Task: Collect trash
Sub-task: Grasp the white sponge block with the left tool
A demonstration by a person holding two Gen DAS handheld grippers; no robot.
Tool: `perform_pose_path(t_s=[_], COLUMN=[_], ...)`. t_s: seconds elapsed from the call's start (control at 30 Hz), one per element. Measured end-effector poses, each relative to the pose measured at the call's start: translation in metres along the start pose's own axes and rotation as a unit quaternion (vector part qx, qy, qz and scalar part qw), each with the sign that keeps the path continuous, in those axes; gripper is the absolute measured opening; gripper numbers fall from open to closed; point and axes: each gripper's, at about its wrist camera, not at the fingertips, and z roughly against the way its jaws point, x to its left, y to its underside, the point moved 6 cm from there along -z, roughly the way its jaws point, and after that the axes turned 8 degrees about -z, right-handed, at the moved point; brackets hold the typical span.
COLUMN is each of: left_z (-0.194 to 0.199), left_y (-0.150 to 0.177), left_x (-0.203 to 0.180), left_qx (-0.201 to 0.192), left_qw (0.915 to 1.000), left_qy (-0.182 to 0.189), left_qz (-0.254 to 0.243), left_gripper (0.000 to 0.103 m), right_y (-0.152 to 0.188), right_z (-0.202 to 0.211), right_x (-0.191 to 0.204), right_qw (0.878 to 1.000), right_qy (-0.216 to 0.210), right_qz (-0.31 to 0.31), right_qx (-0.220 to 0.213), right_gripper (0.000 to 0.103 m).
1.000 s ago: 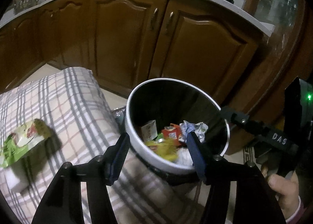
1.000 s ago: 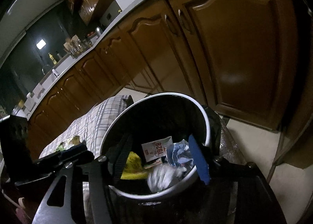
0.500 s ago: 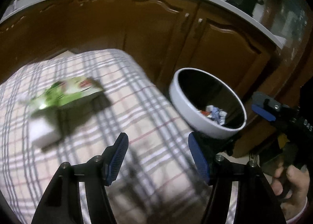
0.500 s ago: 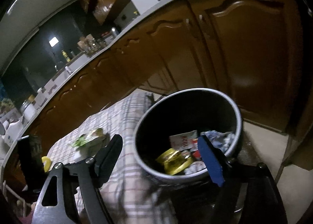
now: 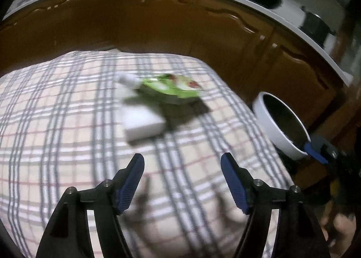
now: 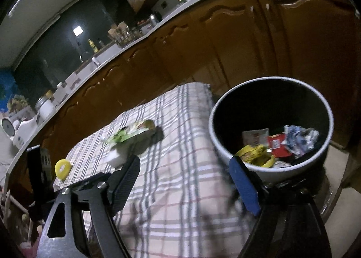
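Item 1: my left gripper [image 5: 182,172], jaws spread, nothing between them, above the plaid cloth [image 5: 67,127].
Item 2: my right gripper [image 6: 185,174], jaws spread, holding nothing.
Item 3: green wrapper [image 5: 171,87] on a white block [image 5: 142,122], ahead on the cloth.
Item 4: white bin [image 6: 227,156] beside the cloth, holding trash [image 6: 277,145].

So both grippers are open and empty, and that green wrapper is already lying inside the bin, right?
Not quite. Both grippers, left and right, are open and empty, but the green wrapper lies on the checked cloth, resting on a white block, outside the bin. The right wrist view shows it.
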Motion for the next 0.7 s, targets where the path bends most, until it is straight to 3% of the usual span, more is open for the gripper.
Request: perform_pose_path(t_s=[0.3,0.47,0.53,0.63,0.7], left_z=[-0.028,-0.054,-0.063,-0.069,-0.069], left_y=[-0.018,-0.034,-0.037,-0.037,-0.036], left_x=[0.032,0.031,0.030,0.027,0.028], left_qx=[0.009,0.017,0.023,0.026,0.022], left_qw=[0.9981,0.9973,0.9967,0.9979,0.9981], left_qy=[-0.049,-0.068,-0.077,-0.059,-0.056], left_qz=[0.036,0.023,0.012,-0.004,-0.010], left_gripper=[0.077,0.077,0.074,0.052,0.050], right_y=[0.012,0.011,0.009,0.005,0.004], right_z=[-0.021,-0.038,-0.046,-0.057,-0.066], right_x=[0.024,0.035,0.039,0.046,0.051], right_qw=[1.000,0.999,0.999,0.998,0.998], right_qy=[-0.010,-0.017,-0.020,-0.021,-0.021], right_qz=[0.016,0.025,0.027,0.035,0.047], right_qx=[0.021,0.032,0.036,0.041,0.046], right_gripper=[0.083,0.083,0.083,0.083,0.082])
